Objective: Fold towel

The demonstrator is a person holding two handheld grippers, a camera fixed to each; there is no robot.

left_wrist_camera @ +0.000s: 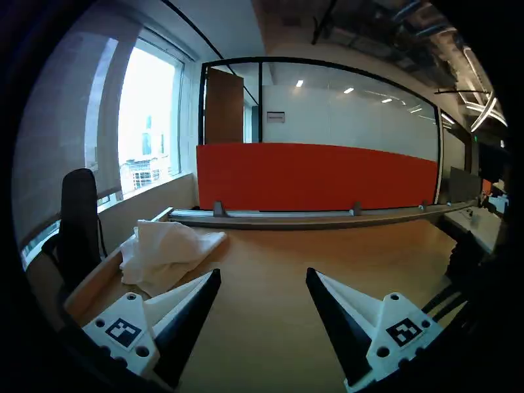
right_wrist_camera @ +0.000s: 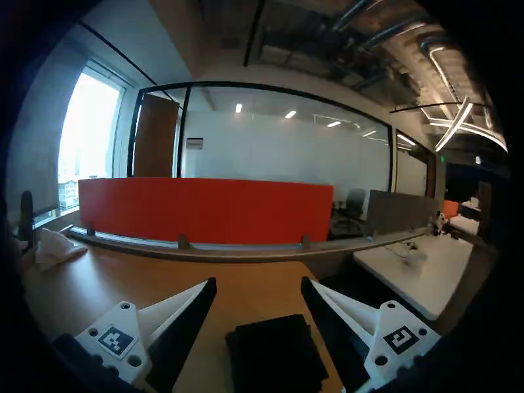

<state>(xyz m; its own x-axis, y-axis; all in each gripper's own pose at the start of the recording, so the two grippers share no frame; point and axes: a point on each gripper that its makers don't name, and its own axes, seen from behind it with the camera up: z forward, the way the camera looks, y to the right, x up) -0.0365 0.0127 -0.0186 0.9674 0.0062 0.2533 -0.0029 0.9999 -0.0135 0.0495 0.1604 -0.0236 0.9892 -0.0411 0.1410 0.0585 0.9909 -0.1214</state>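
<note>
A crumpled white towel (left_wrist_camera: 164,252) lies in a heap at the far left of the wooden desk (left_wrist_camera: 295,262), near its left edge. My left gripper (left_wrist_camera: 263,275) hovers open just short of it, the towel ahead and left of the left finger (left_wrist_camera: 187,308). In the right gripper view the same towel (right_wrist_camera: 56,247) is a small heap far off to the left. My right gripper (right_wrist_camera: 259,283) is open over the desk (right_wrist_camera: 131,281), and a black folded cloth (right_wrist_camera: 278,357) lies on the desk below and between its fingers, untouched.
An orange divider screen (left_wrist_camera: 314,177) on a grey rail bounds the back of the desk. A black office chair (left_wrist_camera: 78,223) stands at the left by the window. A white desk (right_wrist_camera: 419,272) adjoins on the right, across a dark gap.
</note>
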